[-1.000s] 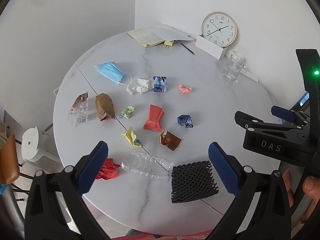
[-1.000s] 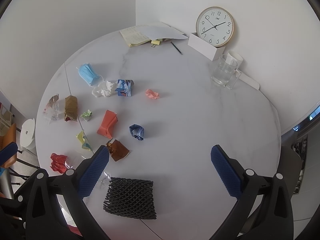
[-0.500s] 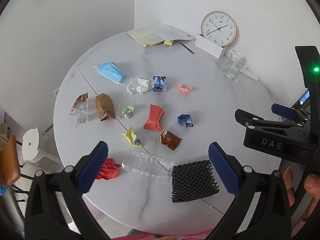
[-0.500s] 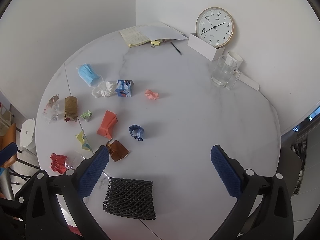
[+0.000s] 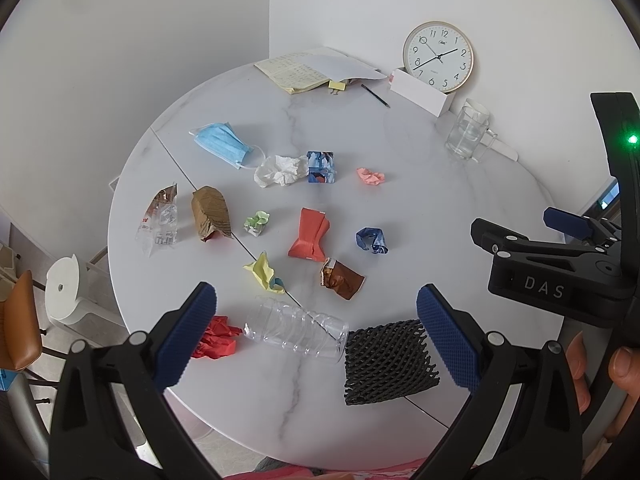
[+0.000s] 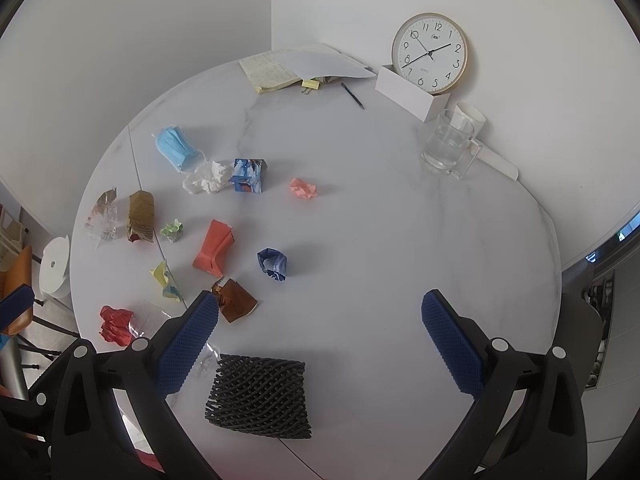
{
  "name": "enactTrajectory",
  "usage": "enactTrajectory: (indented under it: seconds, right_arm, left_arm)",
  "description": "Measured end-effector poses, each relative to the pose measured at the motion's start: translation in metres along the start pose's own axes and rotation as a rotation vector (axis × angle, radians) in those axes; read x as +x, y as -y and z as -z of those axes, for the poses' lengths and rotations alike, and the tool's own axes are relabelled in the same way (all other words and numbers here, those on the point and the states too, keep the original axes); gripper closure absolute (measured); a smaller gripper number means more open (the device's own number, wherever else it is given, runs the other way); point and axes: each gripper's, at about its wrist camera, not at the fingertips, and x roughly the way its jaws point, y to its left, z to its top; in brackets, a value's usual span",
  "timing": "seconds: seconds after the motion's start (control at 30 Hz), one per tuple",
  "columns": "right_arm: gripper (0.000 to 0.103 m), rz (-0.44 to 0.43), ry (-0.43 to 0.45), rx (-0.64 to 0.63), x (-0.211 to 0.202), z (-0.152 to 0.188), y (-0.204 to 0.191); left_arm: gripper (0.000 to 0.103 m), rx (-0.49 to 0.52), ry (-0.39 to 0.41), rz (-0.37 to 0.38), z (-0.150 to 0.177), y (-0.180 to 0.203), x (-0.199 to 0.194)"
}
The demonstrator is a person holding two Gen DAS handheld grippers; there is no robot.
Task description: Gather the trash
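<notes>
Both grippers, left gripper (image 5: 316,326) and right gripper (image 6: 320,334), hover with jaws spread above the round white marble worktop (image 6: 400,240). The nearest litter, a black foam mesh sleeve (image 6: 260,396), looks light and squashy; pinch an edge.

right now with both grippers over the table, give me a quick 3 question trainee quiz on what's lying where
1. True or false: the left gripper is shut on the clear plastic bottle.
2. Which piece lies right beside the black foam net? A) the blue face mask B) the clear plastic bottle C) the pink paper ball
3. Fill in: against the wall behind the white box leans a round ____.

Key
1. False. Its jaws stand wide open above the table and hold nothing; the right gripper is open too.
2. B. The bottle's end lies next to the net near the front edge; mask and pink ball sit farther back.
3. Clock.
</notes>
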Motion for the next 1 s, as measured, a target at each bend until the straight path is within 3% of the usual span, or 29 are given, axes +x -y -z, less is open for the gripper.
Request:
enactTrajectory:
  seconds: [0.53,0.63,0.73,0.8,0.9,1.0]
  right_arm:
    - [0.002,-0.002,-0.007,-0.006,0.002,0.001,-0.003]
    - [0.002,-0.055,0.013,-0.017,0.006,0.005,-0.005]
    - [0.002,-0.113,0.015,-0.08,0.021,0.015,-0.015]
    - [0.002,-0.115,-0.002,-0.154,0.037,0.029,-0.027]
    - [0.002,-0.164,-0.052,-0.232,0.062,0.052,-0.043]
    - [0.002,-0.253,-0.113,-0.265,0.085,0.074,-0.053]
  left_arm:
    - [0.007,0.0,-0.002,-0.004,0.003,0.0,0.001]
    - [0.007,0.011,0.011,0.021,0.006,-0.005,0.006]
    - [0.007,0.055,0.014,0.044,0.024,-0.023,0.023]
    - [0.007,0.079,0.005,-0.014,0.041,-0.039,0.037]
    - [0.007,0.082,-0.067,-0.063,0.067,-0.064,0.059]
    - [0.007,0.029,-0.133,-0.066,0.091,-0.092,0.074]
